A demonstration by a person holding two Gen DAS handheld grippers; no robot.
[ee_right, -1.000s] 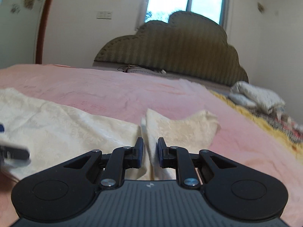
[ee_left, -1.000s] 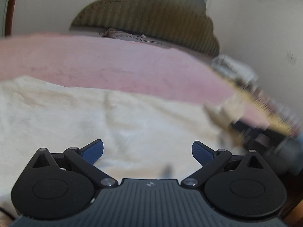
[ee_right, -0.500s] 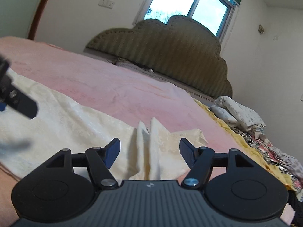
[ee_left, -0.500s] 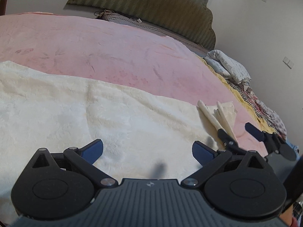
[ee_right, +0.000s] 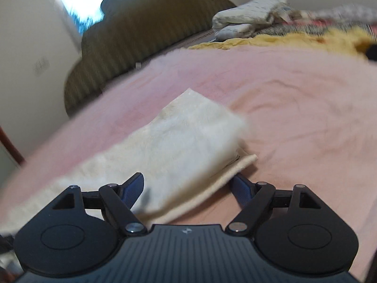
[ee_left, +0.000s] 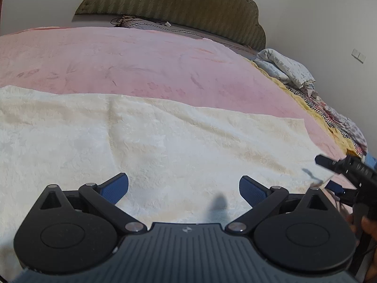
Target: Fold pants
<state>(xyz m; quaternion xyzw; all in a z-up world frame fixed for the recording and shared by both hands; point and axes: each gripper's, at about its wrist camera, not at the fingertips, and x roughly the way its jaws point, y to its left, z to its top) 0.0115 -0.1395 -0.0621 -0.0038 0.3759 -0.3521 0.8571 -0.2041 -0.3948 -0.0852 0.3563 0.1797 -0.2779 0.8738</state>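
Cream textured pants (ee_left: 146, 141) lie flat in a long band across the pink bedspread (ee_left: 141, 66). My left gripper (ee_left: 183, 187) is open and empty, hovering low over the pants' near edge. My right gripper (ee_right: 188, 187) is open, and the pants' folded end (ee_right: 188, 136) lies on the bed between and ahead of its blue pads; a lower layer (ee_right: 245, 162) sticks out at the right. The right gripper also shows at the right edge of the left wrist view (ee_left: 339, 176), by the pants' end.
An olive scalloped headboard (ee_left: 179, 7) stands at the far end of the bed. Folded white bedding (ee_left: 285, 68) and a patterned and yellow blanket (ee_left: 339, 127) lie along the bed's right side. A wall lies beyond.
My right gripper opened and let go of the pants' end, which now lies flat on the bed; the right view swung to the right. My left gripper stayed open.
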